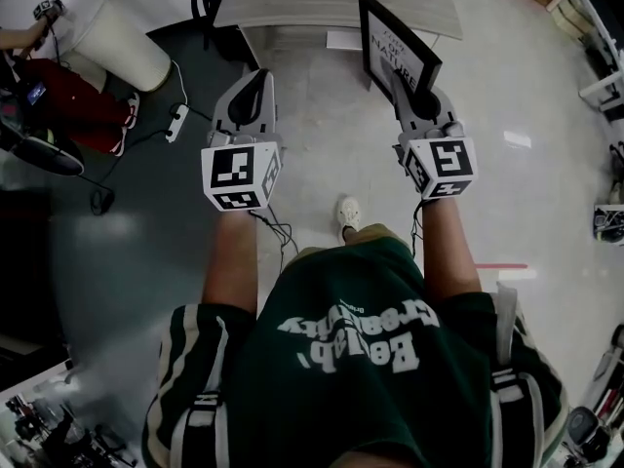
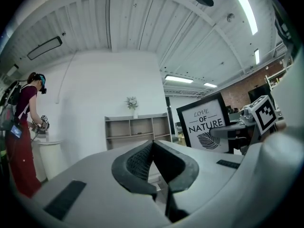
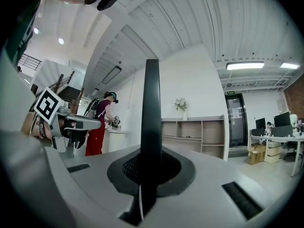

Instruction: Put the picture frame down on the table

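Note:
A black picture frame (image 1: 395, 52) with a white print reading "LOVE OF NATURE" is held upright in my right gripper (image 1: 409, 91), which is shut on its lower edge. In the right gripper view the picture frame (image 3: 151, 122) shows edge-on as a dark vertical bar between the pads. My left gripper (image 1: 255, 88) is shut with nothing in it, level with the right one. In the left gripper view its pads (image 2: 142, 160) touch, and the picture frame (image 2: 205, 125) shows at the right. A light wooden table (image 1: 292, 3) stands ahead of both grippers.
A white cylinder stand (image 1: 117, 32) and a person in red trousers (image 1: 68, 105) are at the far left. Cables and a power strip (image 1: 175, 120) lie on the floor. A shelf unit (image 2: 137, 129) stands against the far wall. Desks (image 3: 280, 141) are at the right.

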`<state>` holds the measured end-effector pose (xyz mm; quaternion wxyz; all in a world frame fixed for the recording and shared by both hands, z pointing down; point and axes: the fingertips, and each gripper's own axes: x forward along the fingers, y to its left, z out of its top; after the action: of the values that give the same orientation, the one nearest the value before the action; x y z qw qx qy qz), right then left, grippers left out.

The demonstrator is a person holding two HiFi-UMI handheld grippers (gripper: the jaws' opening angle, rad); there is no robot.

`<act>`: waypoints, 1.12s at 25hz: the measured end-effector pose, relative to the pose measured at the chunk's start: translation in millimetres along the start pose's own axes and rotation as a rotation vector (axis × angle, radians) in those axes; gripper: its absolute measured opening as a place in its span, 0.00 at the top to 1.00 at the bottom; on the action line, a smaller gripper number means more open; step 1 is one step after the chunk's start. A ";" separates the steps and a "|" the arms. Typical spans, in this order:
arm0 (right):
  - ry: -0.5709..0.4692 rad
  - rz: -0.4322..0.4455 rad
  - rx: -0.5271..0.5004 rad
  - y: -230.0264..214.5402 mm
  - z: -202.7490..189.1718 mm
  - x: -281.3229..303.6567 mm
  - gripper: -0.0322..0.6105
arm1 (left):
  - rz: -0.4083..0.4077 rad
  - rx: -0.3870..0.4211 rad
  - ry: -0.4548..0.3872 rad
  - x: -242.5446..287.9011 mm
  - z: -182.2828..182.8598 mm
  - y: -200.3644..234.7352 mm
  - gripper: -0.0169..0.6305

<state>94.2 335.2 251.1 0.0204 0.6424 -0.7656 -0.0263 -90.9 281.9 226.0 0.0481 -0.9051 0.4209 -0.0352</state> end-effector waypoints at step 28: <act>-0.010 0.130 0.026 -116.5 -2.1 161.0 0.89 | 0.045 0.077 0.018 198.4 2.8 15.7 0.95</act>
<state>180.8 156.4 245.0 0.0098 0.5915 -0.8061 -0.0183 25.1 120.2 226.0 0.0800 -0.8926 0.4399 -0.0584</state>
